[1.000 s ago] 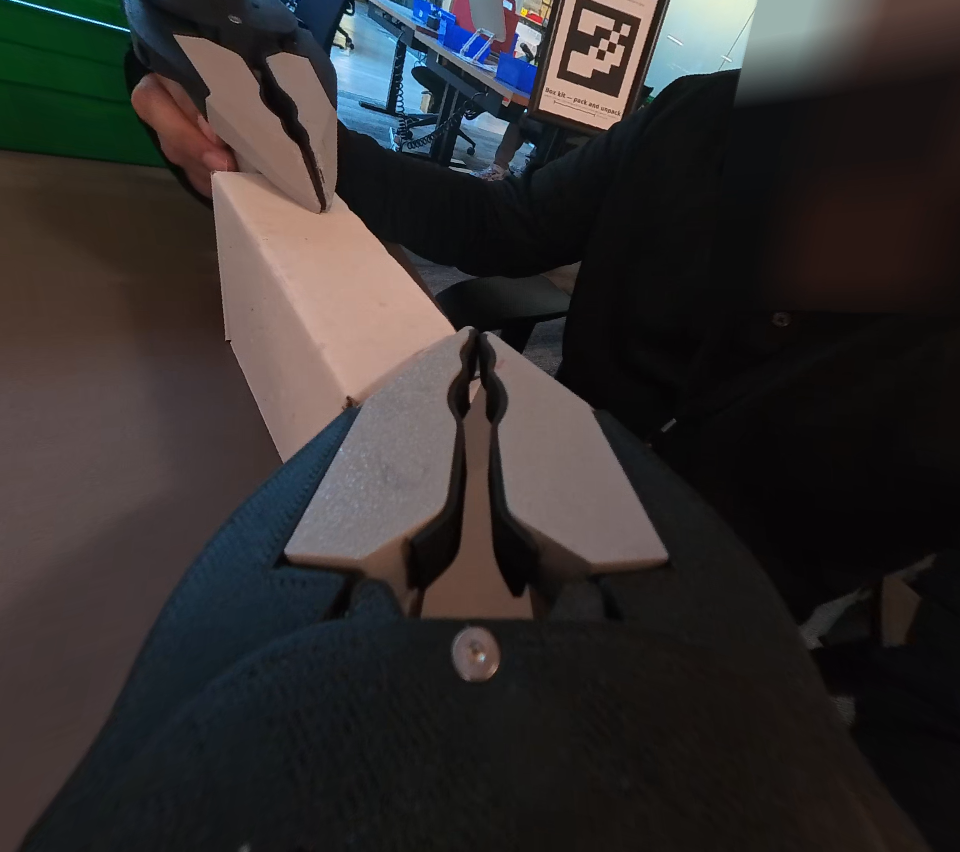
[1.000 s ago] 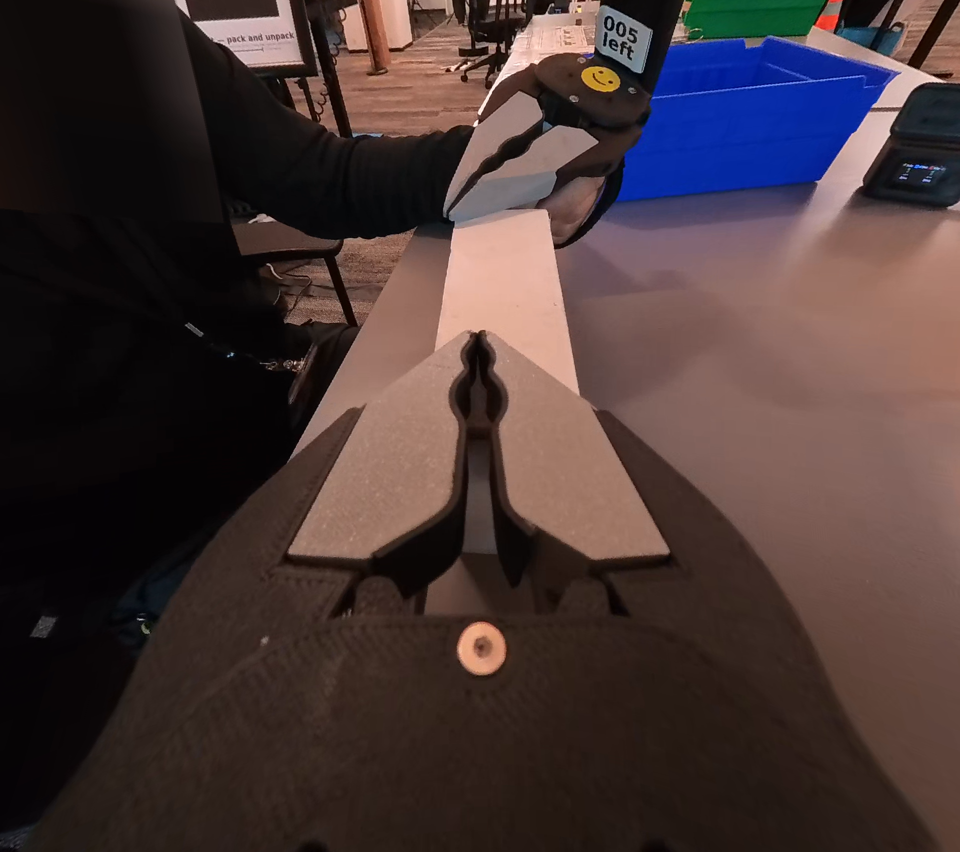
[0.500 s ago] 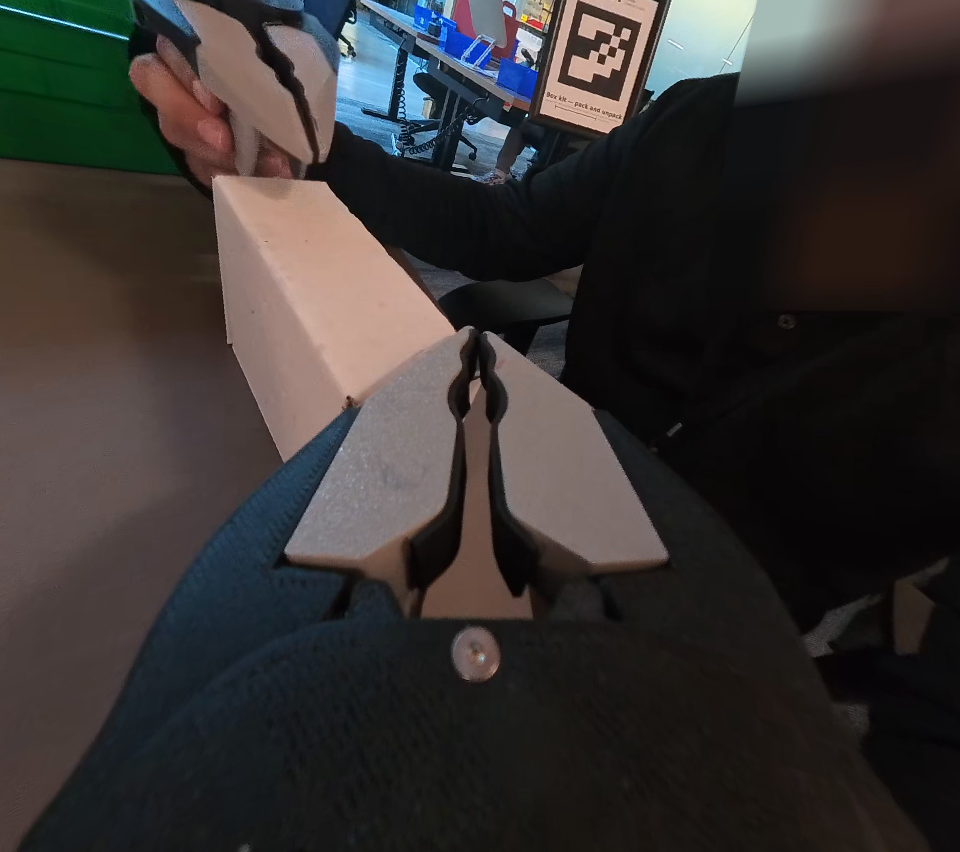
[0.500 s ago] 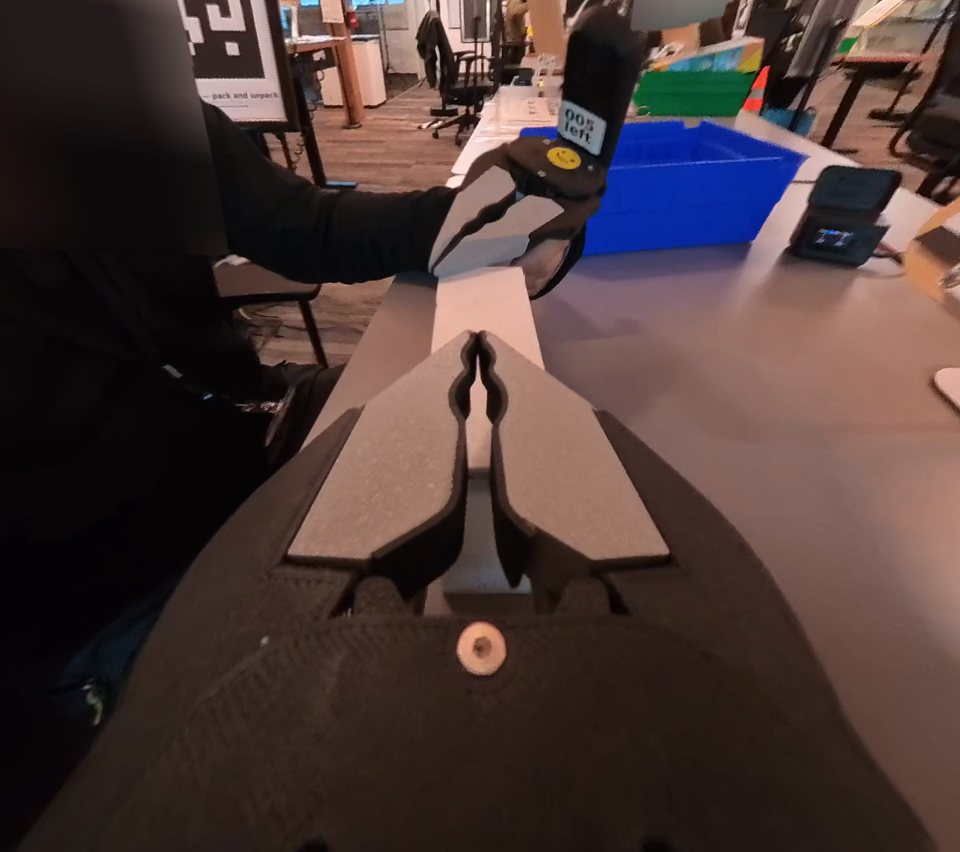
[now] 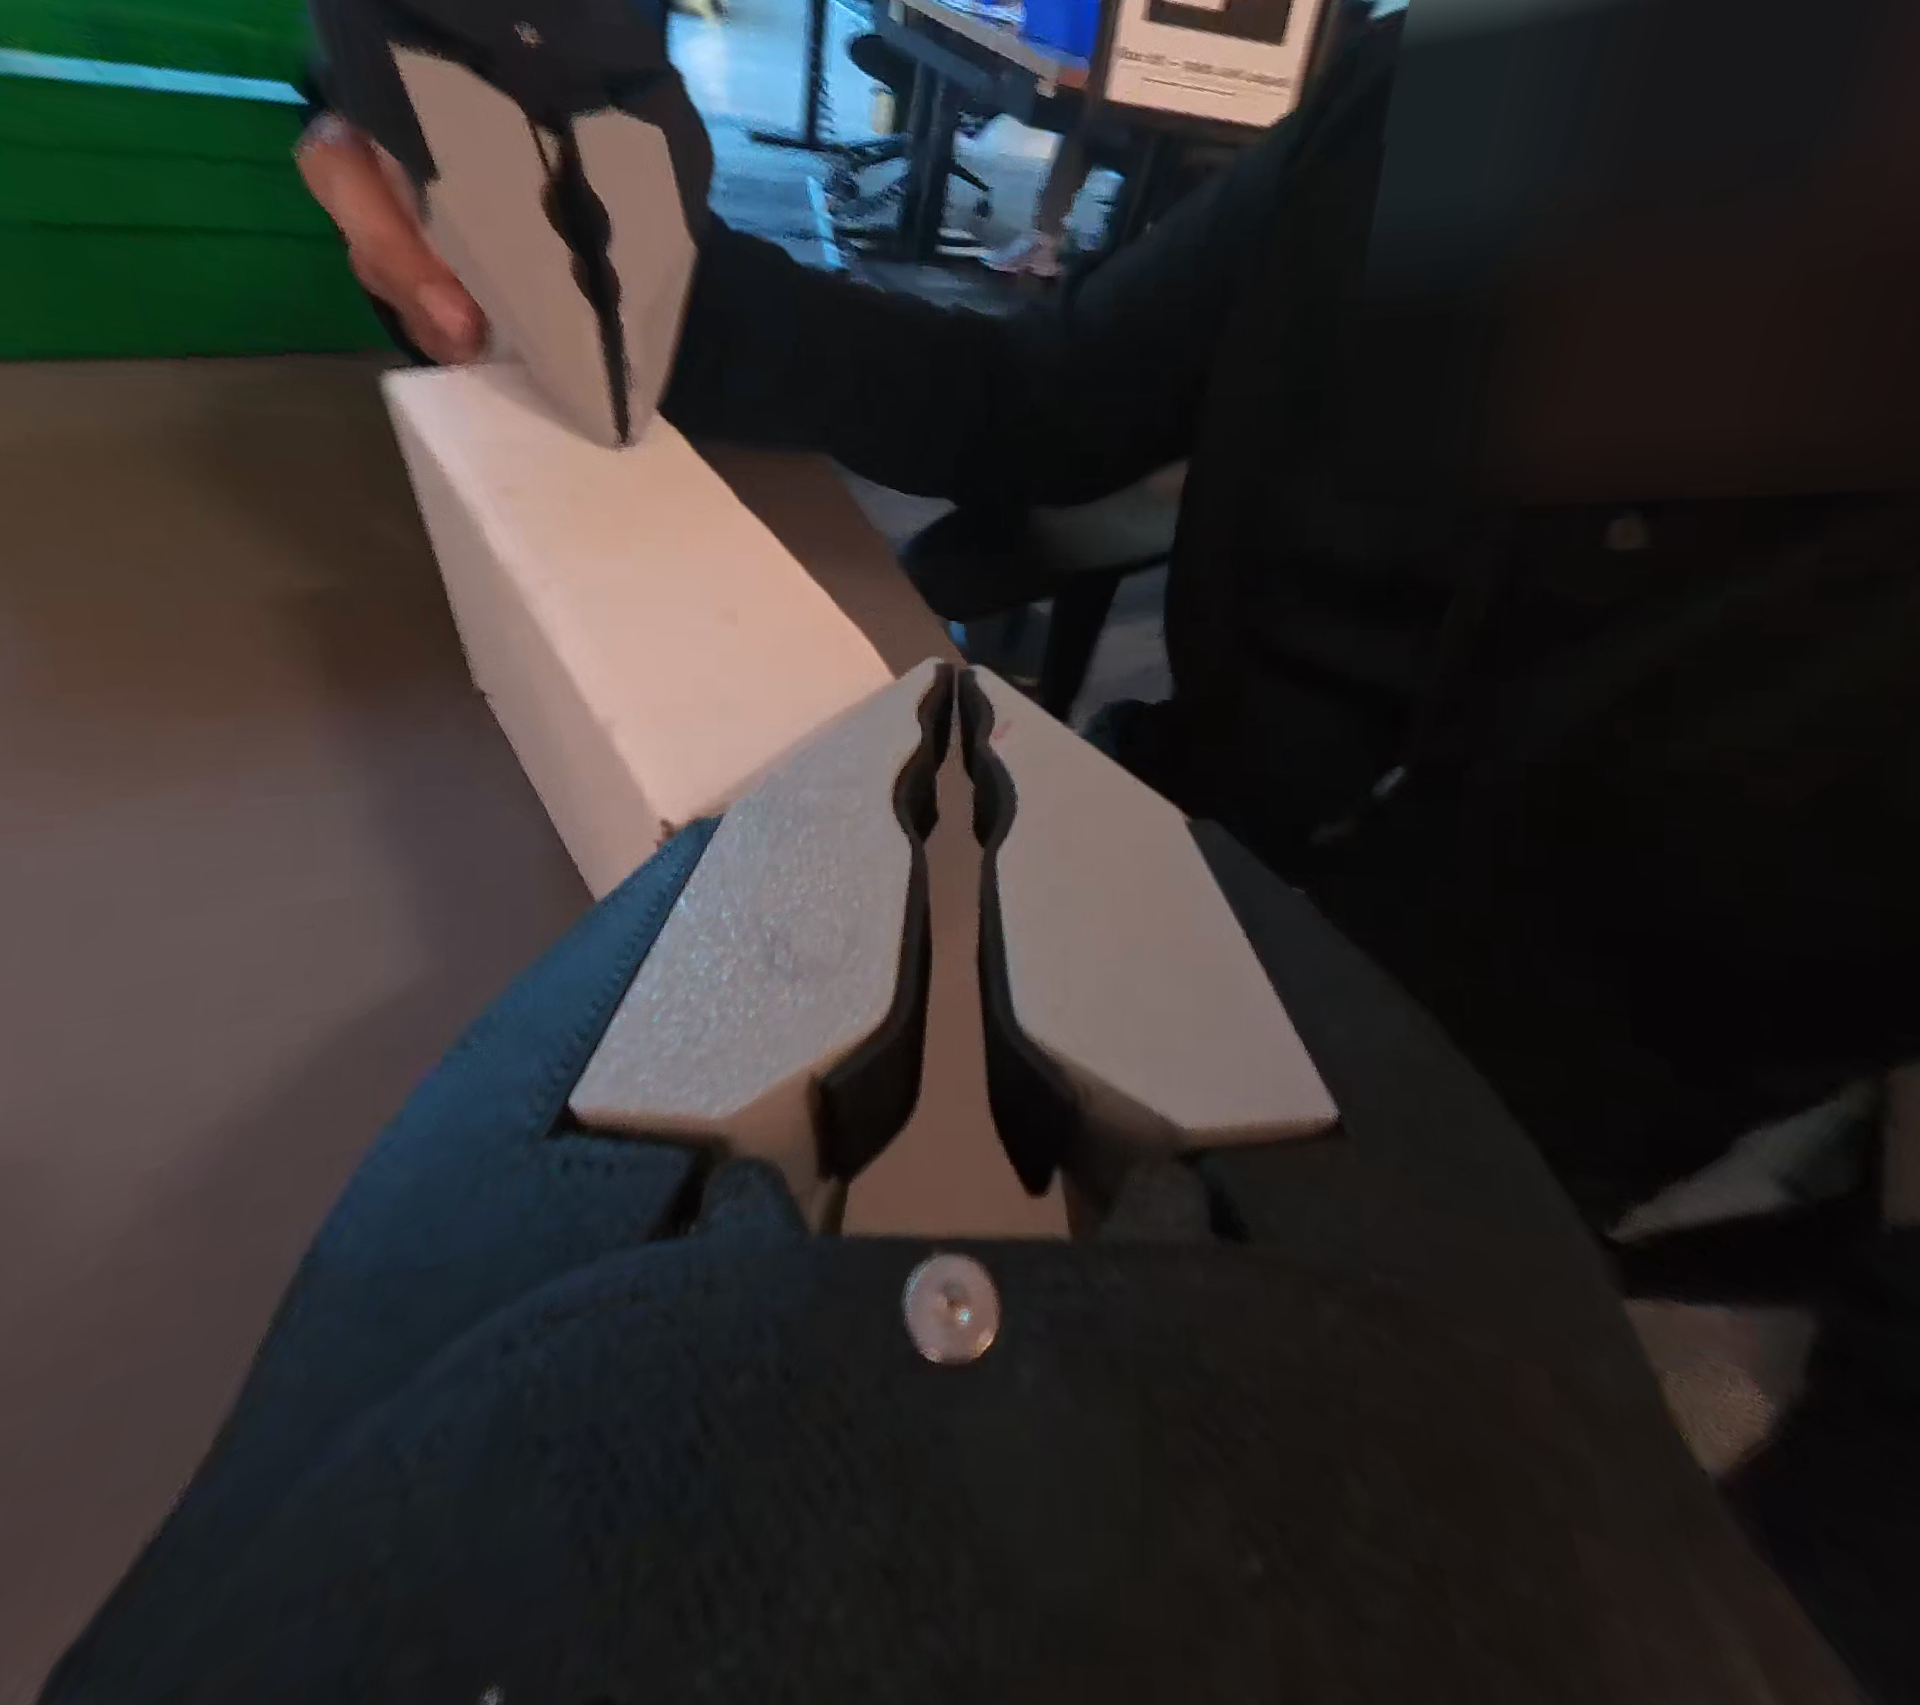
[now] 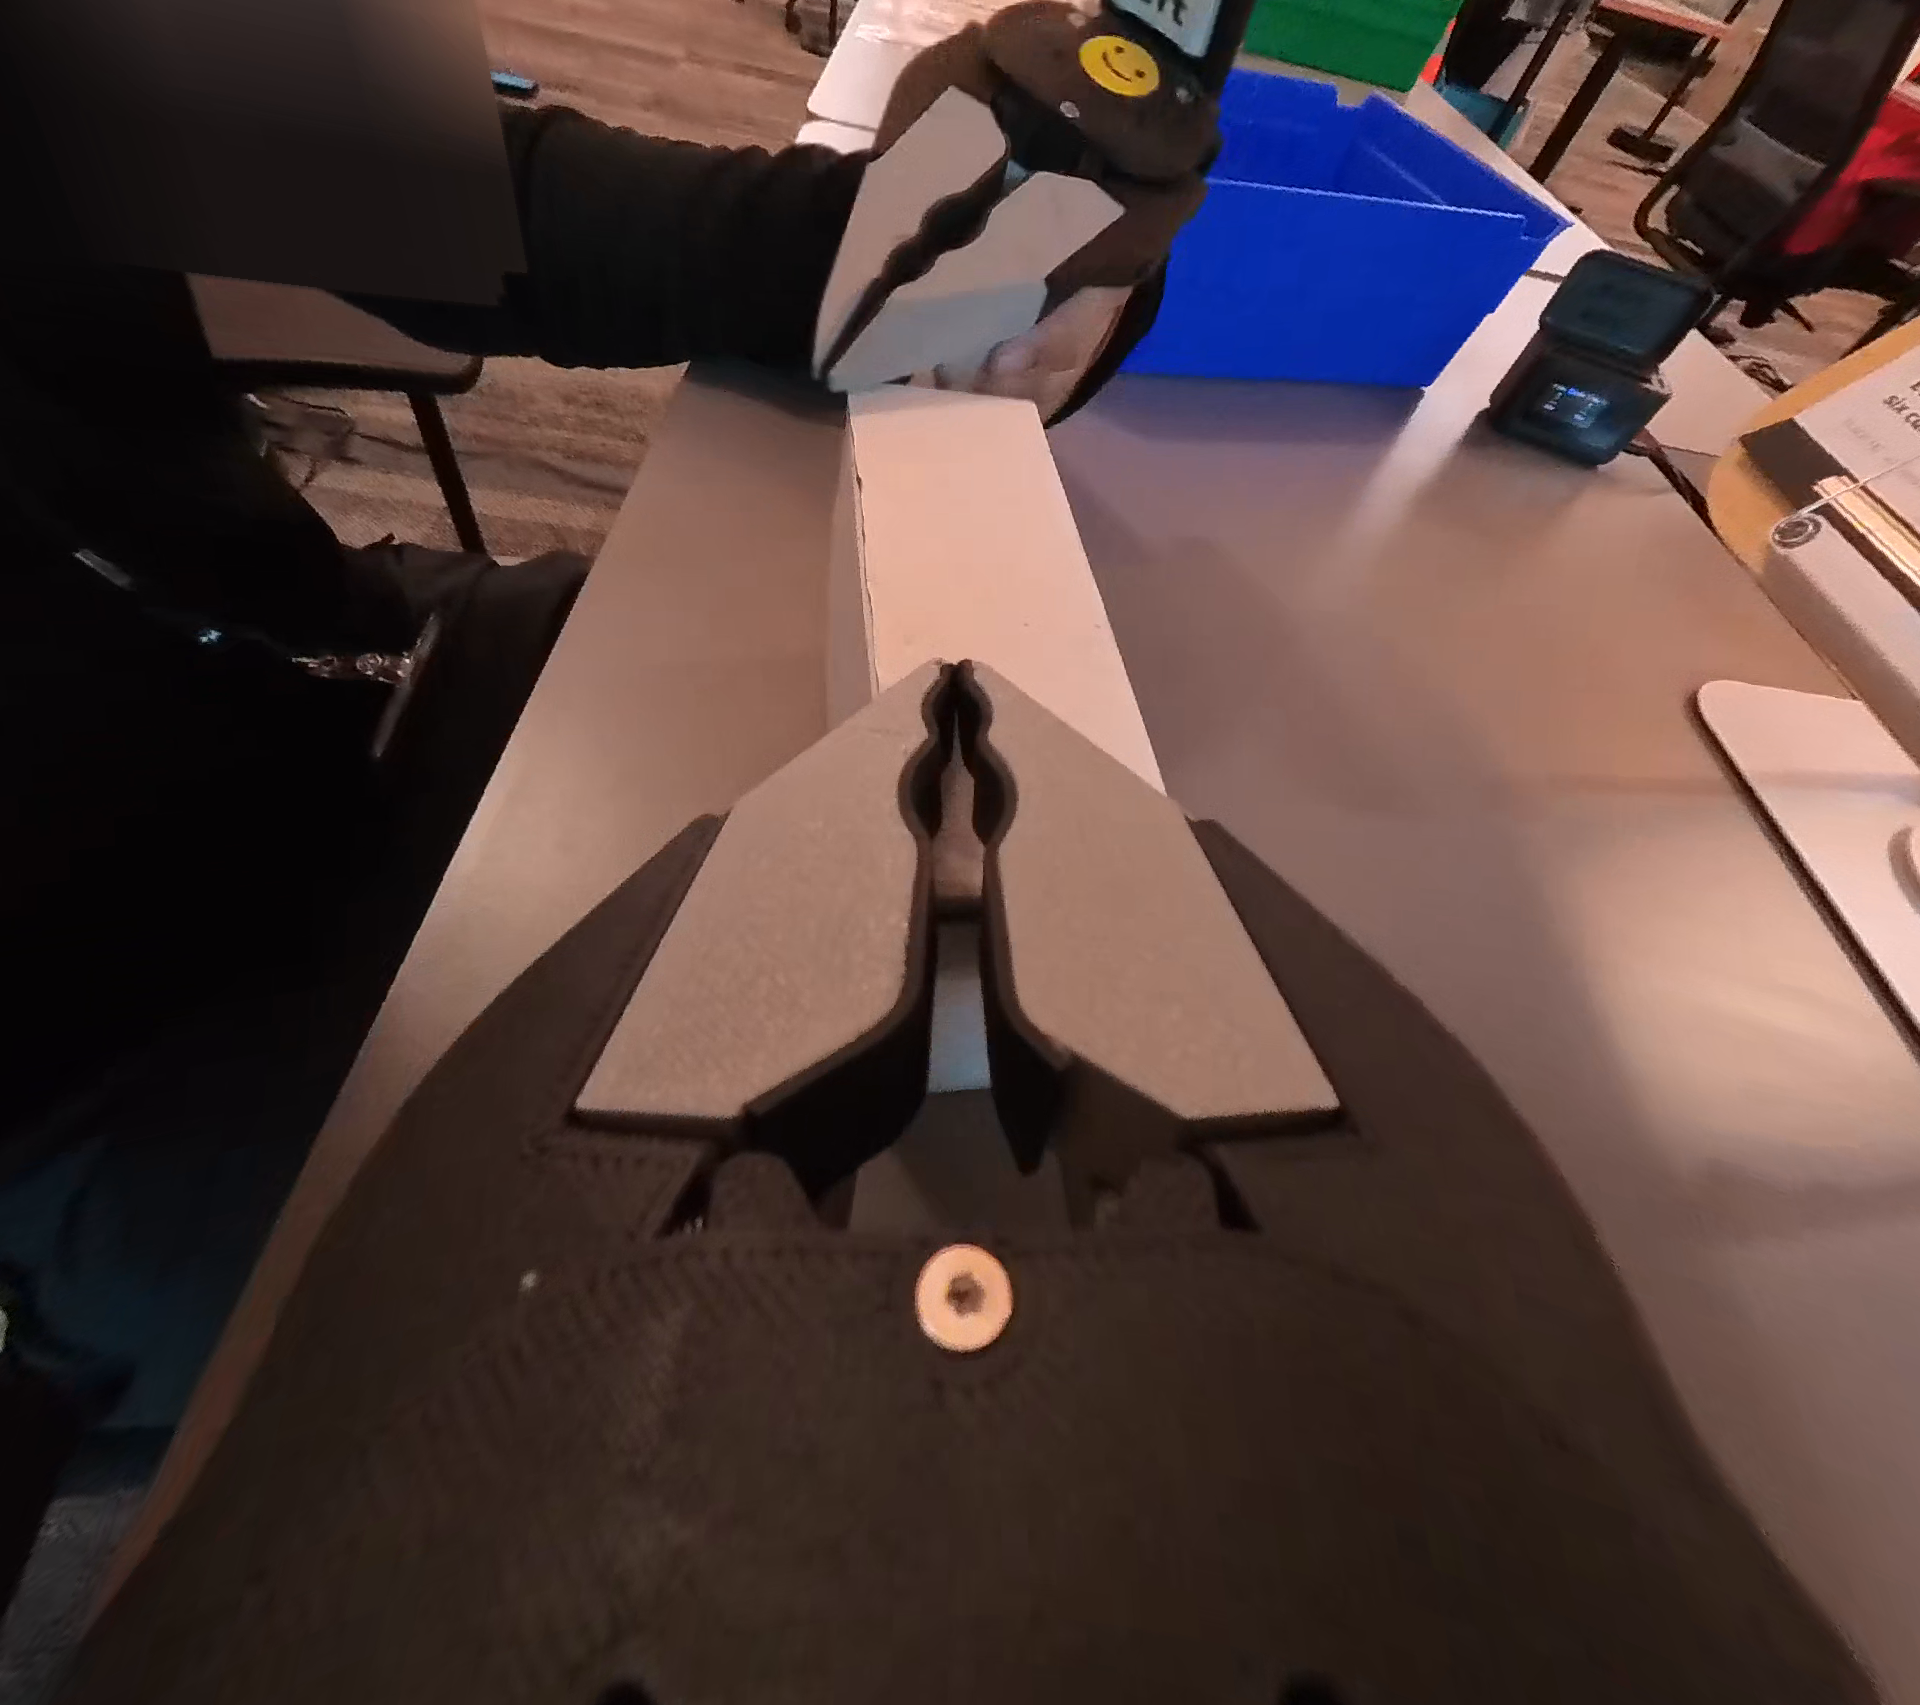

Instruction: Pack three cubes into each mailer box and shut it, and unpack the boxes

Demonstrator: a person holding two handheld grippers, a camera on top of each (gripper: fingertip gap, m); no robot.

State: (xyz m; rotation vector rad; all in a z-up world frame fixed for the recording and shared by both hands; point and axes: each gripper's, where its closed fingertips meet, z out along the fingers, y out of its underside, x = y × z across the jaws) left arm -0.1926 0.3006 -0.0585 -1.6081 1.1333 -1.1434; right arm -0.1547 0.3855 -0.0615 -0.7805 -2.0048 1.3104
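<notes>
A long white mailer box [image 5: 623, 575] lies closed on the brown table [image 5: 208, 824], along the edge next to the seated person. My left gripper [image 5: 956, 673] is shut and empty, its tips over the box's near end. My right gripper [image 5: 621, 429] is shut too, with its tips touching the top of the box's far end. In the right wrist view the box [image 6: 966, 533] runs away from my right gripper [image 6: 956, 668] to my left gripper [image 6: 831, 372] at the other end. No cubes are in view.
A blue bin [image 6: 1340, 253] stands behind the left gripper. A small black device with a screen [image 6: 1579, 367], a clipboard [image 6: 1849, 450] and a white pad [image 6: 1829, 782] lie to the right. Green crates [image 5: 135, 201] stand beyond the table. The person's dark sleeves reach over the table edge. The grippers' ends are close to 10 centimetres from one another. The clipboard [image 6: 1849, 450] is about equally far from each gripper, around 35 centimetres.
My right gripper lifted off the box's end half a second ago and has come back down onto its top. The left gripper has stayed shut at its end. The box has not moved.
</notes>
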